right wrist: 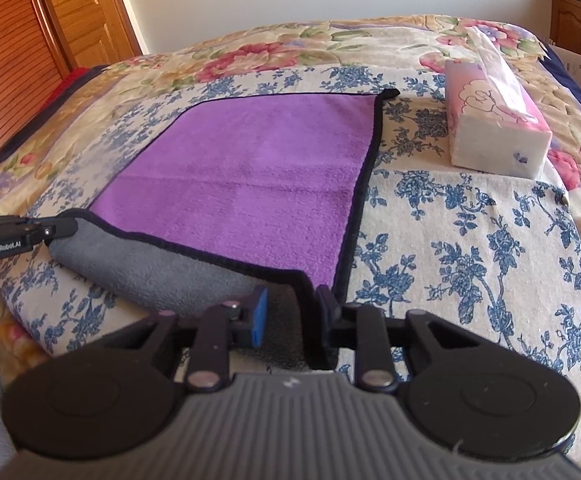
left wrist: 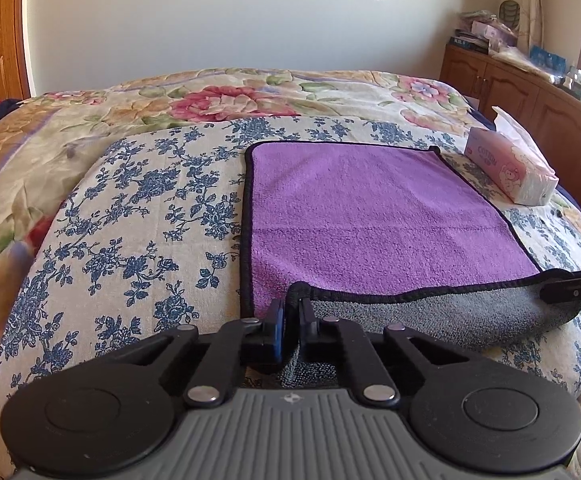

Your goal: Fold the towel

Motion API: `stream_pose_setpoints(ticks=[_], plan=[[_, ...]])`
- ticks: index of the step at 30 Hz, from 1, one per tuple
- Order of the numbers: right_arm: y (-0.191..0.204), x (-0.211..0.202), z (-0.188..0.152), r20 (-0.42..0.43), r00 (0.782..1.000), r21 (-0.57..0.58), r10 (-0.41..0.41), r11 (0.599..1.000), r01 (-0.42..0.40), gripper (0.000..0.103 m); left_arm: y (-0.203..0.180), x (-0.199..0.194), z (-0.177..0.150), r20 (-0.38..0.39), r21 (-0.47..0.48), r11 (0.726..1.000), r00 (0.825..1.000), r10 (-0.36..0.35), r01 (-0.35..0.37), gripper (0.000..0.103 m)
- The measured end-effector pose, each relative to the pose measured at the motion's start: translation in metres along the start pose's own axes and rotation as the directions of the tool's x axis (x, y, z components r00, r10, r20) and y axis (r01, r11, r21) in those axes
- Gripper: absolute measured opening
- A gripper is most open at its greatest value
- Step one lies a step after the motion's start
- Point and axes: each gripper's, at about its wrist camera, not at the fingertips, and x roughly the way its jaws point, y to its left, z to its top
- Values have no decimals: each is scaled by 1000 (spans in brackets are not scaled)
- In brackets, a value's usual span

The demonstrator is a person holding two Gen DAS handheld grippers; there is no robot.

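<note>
Currently the left gripper (left wrist: 290, 322) has its jaws nearly together, pinching the near left corner of the towel (left wrist: 370, 216). The right gripper (right wrist: 292, 312) has a wider gap with the near right corner sitting between its pads; contact on both sides isn't clear, so I can't tell if it's clamped. The towel lies flat ahead of both grippers on the blue-flowered cloth (left wrist: 142, 216), purple side up. Its near edge is lifted and curled between the two grippers, showing the grey underside. A tissue pack (right wrist: 494, 120) sits ahead and to the right of the right gripper, just beside the towel's far right corner, not touching. The wooden cabinet (left wrist: 530, 96) is far right.
</note>
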Motion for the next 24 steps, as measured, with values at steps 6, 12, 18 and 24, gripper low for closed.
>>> stream_pose_setpoints(ticks=[6, 12, 18, 24], plan=[[1, -1, 1, 4, 1000, -9, 1, 1000, -1, 9, 0, -1, 0, 4, 4, 1000, 1000, 4, -4, 7], [0, -3, 2, 15, 1000, -10, 6, 1000, -6, 9, -2, -4, 2, 20, 6, 1000, 1000, 3, -3, 6], [-1, -8, 4, 49, 999, -4, 5, 1000, -5, 7, 0, -8, 6, 37, -3, 1000, 999, -9, 9, 6], [-2, -10, 8, 74, 997, 1, 16, 1000, -16, 5, -3, -17, 11, 85, 9, 1000, 996, -12, 12, 6]])
